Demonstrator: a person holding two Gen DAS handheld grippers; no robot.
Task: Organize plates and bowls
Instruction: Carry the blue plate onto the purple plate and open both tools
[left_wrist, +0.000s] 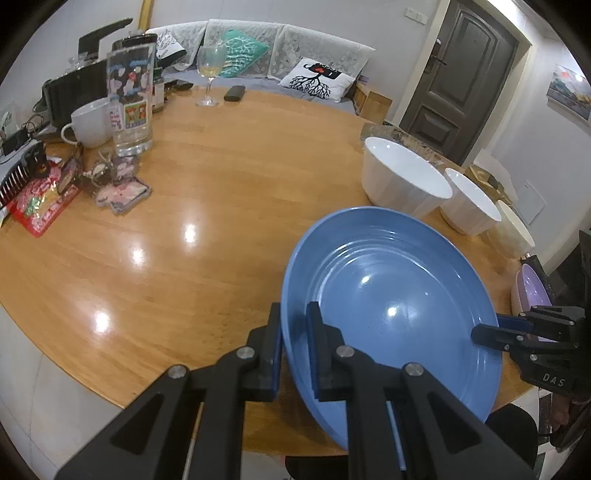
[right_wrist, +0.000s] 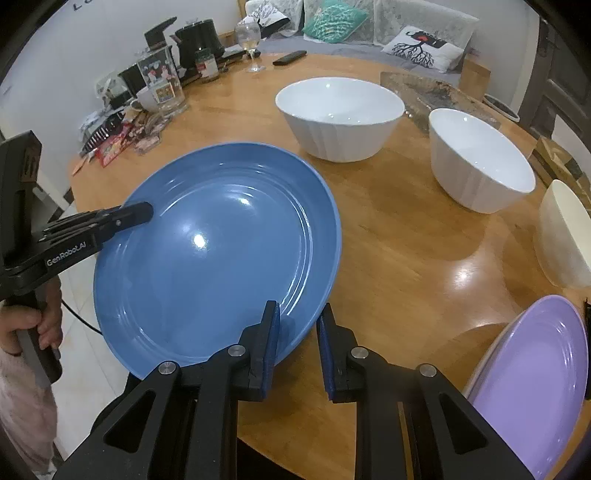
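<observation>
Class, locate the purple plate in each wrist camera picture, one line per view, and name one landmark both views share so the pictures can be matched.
Left wrist view: the purple plate shows only as a sliver at the far right edge, just above the right gripper.
Right wrist view: it fills the lower right corner, at the table's near edge.
Shared landmark: the blue plate, with a gripper on opposite sides of its rim.
</observation>
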